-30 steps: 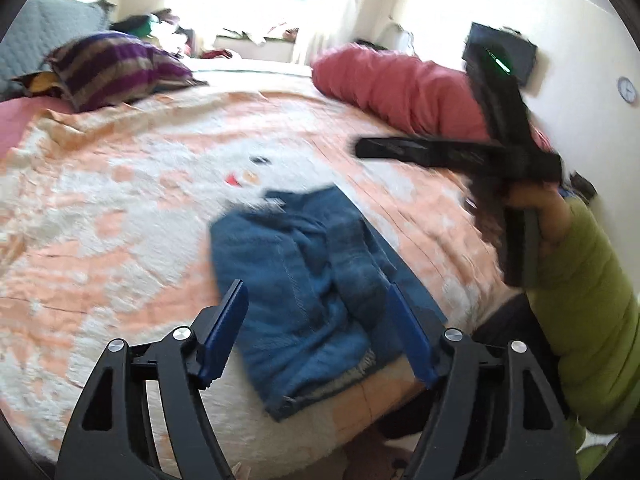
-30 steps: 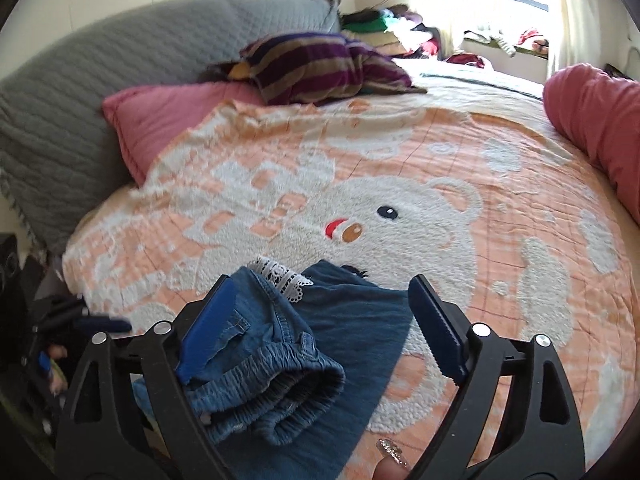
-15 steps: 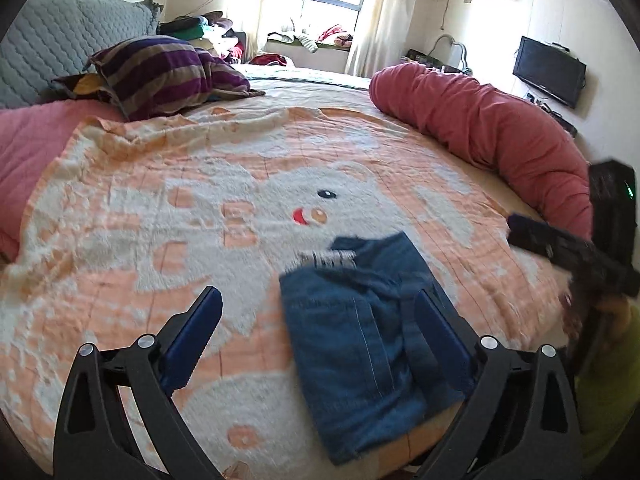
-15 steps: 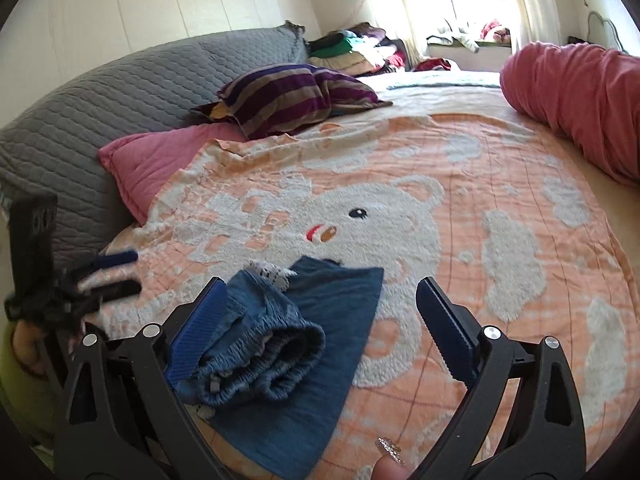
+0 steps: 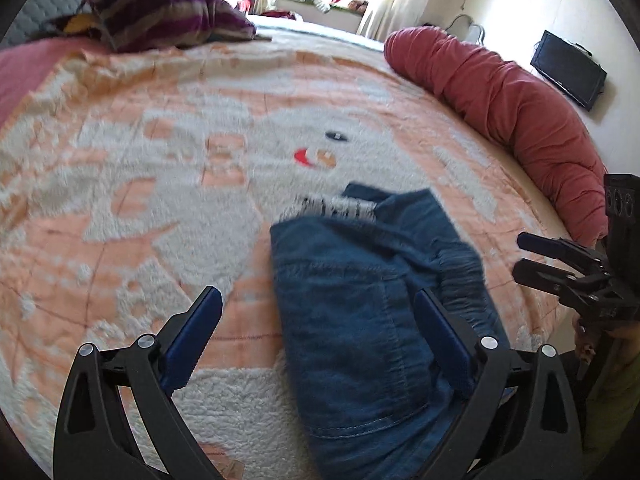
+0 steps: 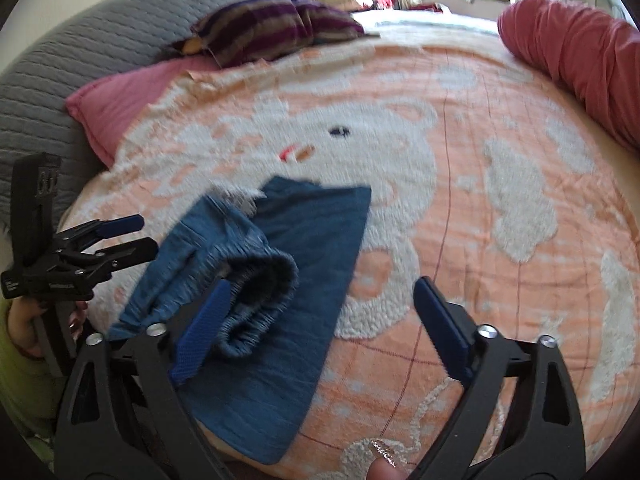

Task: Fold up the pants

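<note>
Folded blue jeans (image 5: pixel 360 320) lie near the front edge of a peach bear blanket (image 5: pixel 160 184), with a white lace trim at their far end. My left gripper (image 5: pixel 316 300) stands wide open just above them, its right finger over the denim and its left finger over the blanket. In the right wrist view the jeans (image 6: pixel 312 232) show a rolled elastic waistband on top. My right gripper (image 6: pixel 324 286) is closing, its left finger beside the waistband roll, the flat denim below, and the pads press on nothing. Each gripper appears in the other's view: right gripper (image 5: pixel 528 258), left gripper (image 6: pixel 142 234).
A striped purple pillow (image 5: pixel 160 12) and a pink pillow (image 6: pixel 120 104) lie at the head by a grey quilted headboard (image 6: pixel 60 80). A long red bolster (image 5: pixel 512 112) lines the right side. A TV (image 5: pixel 568 68) hangs on the wall. The person's green sleeve (image 6: pixel 20 380) is at the bed's edge.
Both grippers have come down closer to the jeans. The left jaws have spread wider than a second ago. The right gripper has dropped from high up to low at the right of the left view.
</note>
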`<action>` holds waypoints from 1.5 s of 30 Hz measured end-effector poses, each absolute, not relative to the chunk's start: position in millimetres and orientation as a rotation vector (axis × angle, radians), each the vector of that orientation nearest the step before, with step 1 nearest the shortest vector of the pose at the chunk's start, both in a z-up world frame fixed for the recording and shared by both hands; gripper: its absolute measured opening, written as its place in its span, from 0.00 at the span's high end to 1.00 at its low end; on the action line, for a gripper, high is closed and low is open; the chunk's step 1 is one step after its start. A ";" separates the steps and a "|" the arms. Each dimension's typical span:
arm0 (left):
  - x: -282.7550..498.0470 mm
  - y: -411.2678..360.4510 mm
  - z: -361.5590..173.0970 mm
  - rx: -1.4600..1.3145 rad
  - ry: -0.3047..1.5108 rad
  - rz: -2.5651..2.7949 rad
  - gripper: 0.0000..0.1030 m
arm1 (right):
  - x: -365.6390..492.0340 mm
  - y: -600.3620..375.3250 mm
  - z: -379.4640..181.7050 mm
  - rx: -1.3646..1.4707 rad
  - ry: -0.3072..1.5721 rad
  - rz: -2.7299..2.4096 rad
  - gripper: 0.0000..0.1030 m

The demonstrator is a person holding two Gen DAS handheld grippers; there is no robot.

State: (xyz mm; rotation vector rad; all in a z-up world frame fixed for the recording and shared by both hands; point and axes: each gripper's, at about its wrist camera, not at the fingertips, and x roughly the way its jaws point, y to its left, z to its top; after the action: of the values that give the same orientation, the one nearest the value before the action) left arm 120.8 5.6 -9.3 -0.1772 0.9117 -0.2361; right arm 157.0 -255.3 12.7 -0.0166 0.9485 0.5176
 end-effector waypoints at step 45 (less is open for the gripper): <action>131.2 -17.2 -11.9 -0.133 0.900 -0.274 0.67 | 153.6 -193.6 7.8 -0.172 0.846 0.668 0.93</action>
State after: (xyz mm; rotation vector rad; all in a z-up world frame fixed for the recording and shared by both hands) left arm 131.2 -17.2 -11.9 -0.1329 0.9001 -0.2743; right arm 153.6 -193.6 7.8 -0.1719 0.8462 0.6684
